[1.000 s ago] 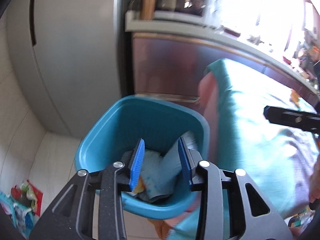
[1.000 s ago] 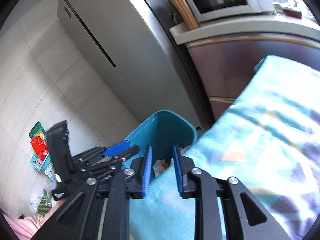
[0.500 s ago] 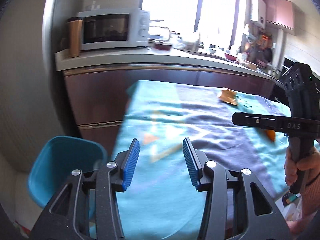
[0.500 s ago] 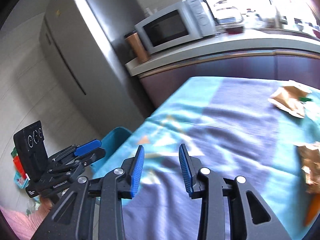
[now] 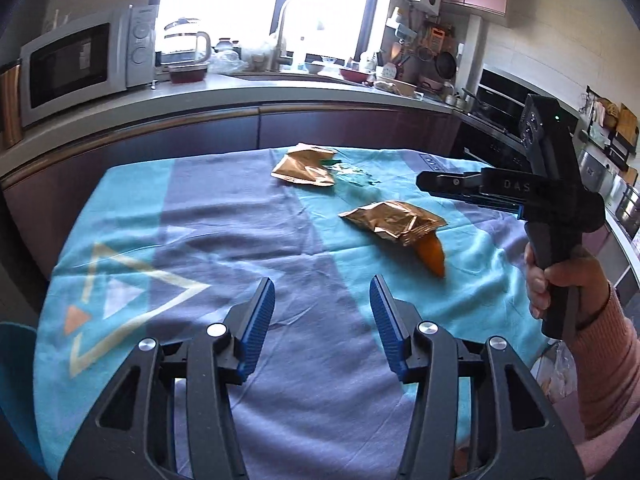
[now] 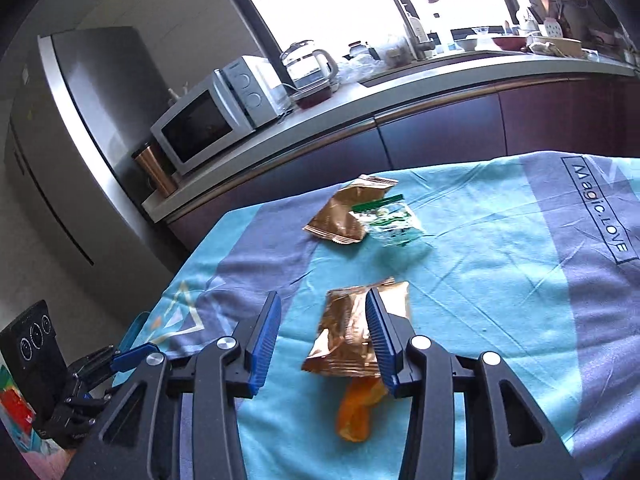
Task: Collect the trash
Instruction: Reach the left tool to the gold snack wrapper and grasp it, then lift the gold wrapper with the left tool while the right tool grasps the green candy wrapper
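A wrinkled teal-and-purple cloth (image 5: 224, 240) covers the desk. On it lie a crinkled gold foil wrapper (image 6: 356, 324) near the middle, a second creased gold foil packet (image 6: 344, 216) farther off, a clear green-printed plastic wrapper (image 6: 390, 220) touching it, and a glossy orange scrap (image 6: 356, 412). The left gripper (image 5: 322, 320) and right gripper (image 6: 322, 340) hover empty, ribbed blue jaws opening, about half apart.

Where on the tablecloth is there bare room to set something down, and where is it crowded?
Bare: the purple band of the tablecloth between the triangle pattern and the near gold wrapper; also the lettered right side. Crowded: the middle, with the far gold wrapper, the clear green wrapper and an orange scrap.
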Demonstrator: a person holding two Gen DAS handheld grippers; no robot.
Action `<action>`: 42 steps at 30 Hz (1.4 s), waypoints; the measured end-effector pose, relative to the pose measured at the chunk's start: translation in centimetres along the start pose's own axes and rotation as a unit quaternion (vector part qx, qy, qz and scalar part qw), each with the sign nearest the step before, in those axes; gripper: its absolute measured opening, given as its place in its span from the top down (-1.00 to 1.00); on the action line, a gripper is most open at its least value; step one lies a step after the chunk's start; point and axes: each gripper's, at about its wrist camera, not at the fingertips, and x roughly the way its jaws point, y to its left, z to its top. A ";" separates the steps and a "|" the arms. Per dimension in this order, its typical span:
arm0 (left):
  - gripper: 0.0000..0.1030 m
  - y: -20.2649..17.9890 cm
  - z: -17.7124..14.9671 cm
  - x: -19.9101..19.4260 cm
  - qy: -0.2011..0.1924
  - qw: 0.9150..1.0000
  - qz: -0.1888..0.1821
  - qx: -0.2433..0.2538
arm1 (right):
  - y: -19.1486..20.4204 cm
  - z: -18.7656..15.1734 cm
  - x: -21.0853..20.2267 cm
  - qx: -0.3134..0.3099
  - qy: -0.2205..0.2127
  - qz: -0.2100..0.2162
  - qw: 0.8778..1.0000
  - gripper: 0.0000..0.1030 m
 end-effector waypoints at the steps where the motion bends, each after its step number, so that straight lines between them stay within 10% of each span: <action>1: 0.02 -0.5 0.2 0.7 0.006 1.000 -0.007 0.002 | -0.7 0.0 0.0 0.006 -0.001 -0.004 1.000 0.19; 15: -0.13 -4.4 2.9 9.9 0.087 0.993 -0.073 -0.017 | -5.9 0.9 1.5 0.040 0.018 0.008 0.999 0.17; 35: -0.17 -2.2 3.7 14.4 0.125 0.973 -0.143 -0.135 | -3.7 0.0 5.2 0.026 0.094 0.102 0.990 0.40; 42: 0.34 -0.5 3.4 14.3 0.123 0.970 -0.137 -0.160 | -2.6 0.6 5.6 0.002 0.099 0.098 0.990 0.37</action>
